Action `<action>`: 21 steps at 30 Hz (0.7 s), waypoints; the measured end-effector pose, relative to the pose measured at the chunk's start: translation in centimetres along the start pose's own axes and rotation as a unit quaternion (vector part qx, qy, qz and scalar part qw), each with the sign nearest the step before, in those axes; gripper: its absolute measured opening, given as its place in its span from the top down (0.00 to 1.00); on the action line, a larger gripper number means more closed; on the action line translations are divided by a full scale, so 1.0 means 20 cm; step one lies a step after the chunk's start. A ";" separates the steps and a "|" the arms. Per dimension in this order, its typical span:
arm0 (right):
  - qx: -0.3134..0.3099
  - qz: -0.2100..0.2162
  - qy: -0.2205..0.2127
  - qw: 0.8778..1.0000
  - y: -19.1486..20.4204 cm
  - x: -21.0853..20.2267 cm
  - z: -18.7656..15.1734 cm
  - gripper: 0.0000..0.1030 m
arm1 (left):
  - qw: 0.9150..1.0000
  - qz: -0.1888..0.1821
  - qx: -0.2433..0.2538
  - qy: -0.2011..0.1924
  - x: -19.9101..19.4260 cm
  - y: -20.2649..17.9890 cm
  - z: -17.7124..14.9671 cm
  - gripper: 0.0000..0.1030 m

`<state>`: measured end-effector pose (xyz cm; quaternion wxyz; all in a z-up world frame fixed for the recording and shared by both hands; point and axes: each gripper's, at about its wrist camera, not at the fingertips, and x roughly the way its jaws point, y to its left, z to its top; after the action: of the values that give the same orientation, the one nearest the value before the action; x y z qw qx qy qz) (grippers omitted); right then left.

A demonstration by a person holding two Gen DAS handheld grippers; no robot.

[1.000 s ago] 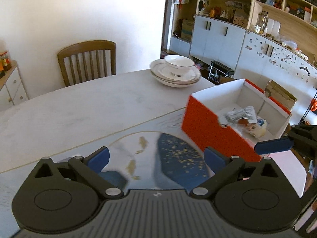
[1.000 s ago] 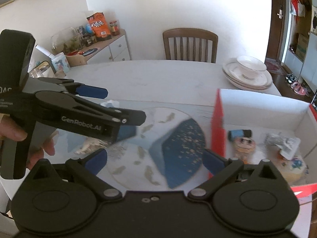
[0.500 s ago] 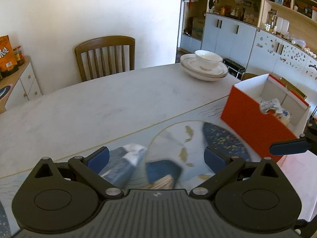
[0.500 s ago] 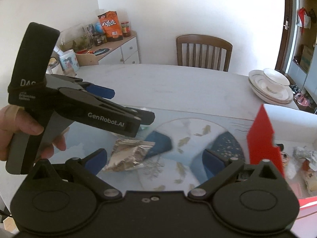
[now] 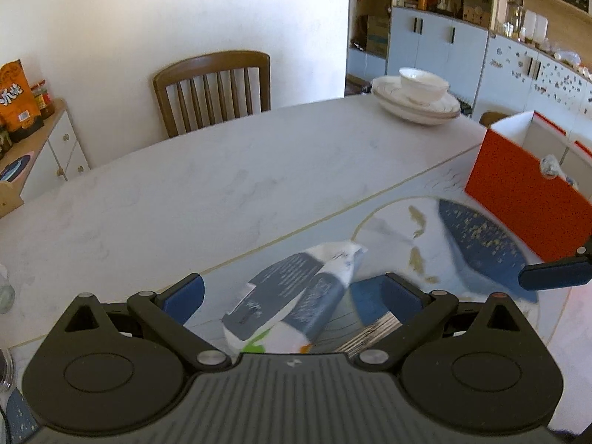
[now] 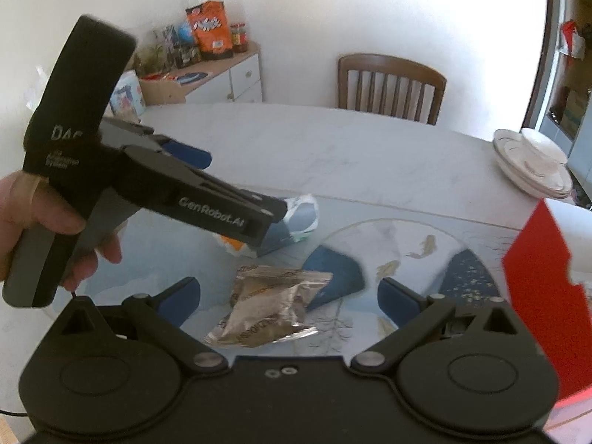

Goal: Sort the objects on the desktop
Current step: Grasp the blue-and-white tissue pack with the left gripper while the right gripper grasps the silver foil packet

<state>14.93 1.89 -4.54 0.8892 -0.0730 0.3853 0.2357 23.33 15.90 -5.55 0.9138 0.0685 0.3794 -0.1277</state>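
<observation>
Both tongs have swung away from the red box (image 5: 525,199) at 3 o'clock, left tongs (image 5: 292,292) spread wide over the white pouch (image 5: 296,296), right tongs (image 6: 288,292) wide over the foil packet (image 6: 270,303) on the counter (image 5: 222,192), evidently lining up pickups.

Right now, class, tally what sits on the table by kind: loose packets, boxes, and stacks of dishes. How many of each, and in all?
Packets: 2, the white and blue packet and the silver packet.
Boxes: 1, the red box.
Dish stacks: 1, the bowl on plates.
Total: 4.
</observation>
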 end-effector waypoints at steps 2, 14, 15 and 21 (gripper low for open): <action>-0.005 -0.001 0.009 1.000 0.03 0.05 0.00 0.01 | 1.000 -0.008 0.007 0.006 0.03 0.02 -0.01 0.01; -0.011 -0.007 0.047 0.999 0.09 0.26 0.00 0.01 | 0.993 -0.056 0.095 0.032 0.25 0.03 -0.02 0.01; -0.011 -0.008 0.051 0.999 0.09 0.28 0.00 0.01 | 0.993 -0.058 0.101 0.034 0.28 0.03 -0.02 0.01; -0.011 -0.011 0.071 0.997 0.08 0.38 -0.03 0.01 | 0.991 -0.069 0.105 0.049 0.39 0.03 -0.04 0.01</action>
<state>18.26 5.85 -10.29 0.8613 -0.1039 0.4441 0.2239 28.21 15.18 -11.54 0.8709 0.1443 0.4118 -0.2260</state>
